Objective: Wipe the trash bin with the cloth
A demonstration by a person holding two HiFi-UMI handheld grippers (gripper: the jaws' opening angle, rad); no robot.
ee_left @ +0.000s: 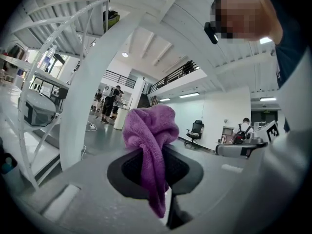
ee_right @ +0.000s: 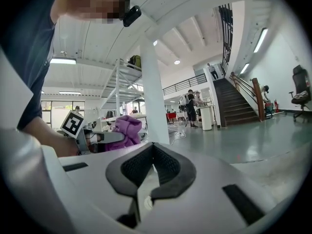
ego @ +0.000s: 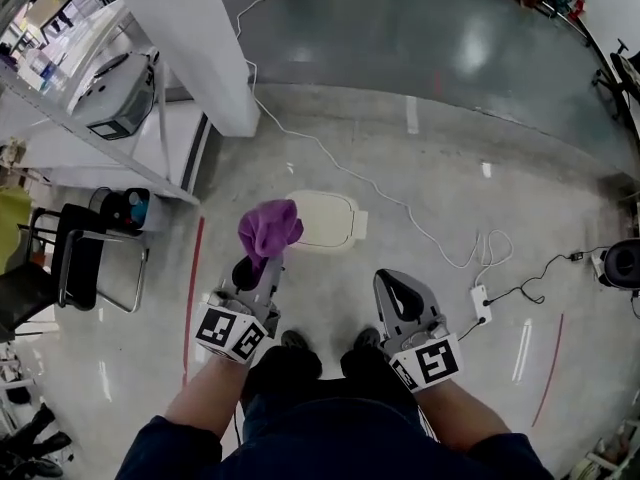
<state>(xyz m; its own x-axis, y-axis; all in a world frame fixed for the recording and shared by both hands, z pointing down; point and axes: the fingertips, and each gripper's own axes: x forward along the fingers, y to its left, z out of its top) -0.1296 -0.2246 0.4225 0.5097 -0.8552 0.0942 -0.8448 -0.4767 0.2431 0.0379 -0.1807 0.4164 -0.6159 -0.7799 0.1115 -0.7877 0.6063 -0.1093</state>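
**While the left gripper (ego: pixel 258 268) pinches the cloth (ego: pixel 268 228), the right gripper (ego: pixel 395 283) is closed on nothing**

Purple and bunched, the cloth rises above the left jaws, with a tail hanging down between them. The right jaws meet at their tips. The trash bin (ego: pixel 330 220) – cream top, seen from above – stands on the floor (ego: pixel 420 168) ahead; the cloth overlaps its near edge in the head view.

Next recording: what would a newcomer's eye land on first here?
The bright purple cloth stands out first, bunched and clamped in the left hand-held gripper above the grey floor. Just beyond it a cream trash bin sits on the floor, seen from above, with a white cable snaking past it. The right hand-held gripper is shut on nothing.
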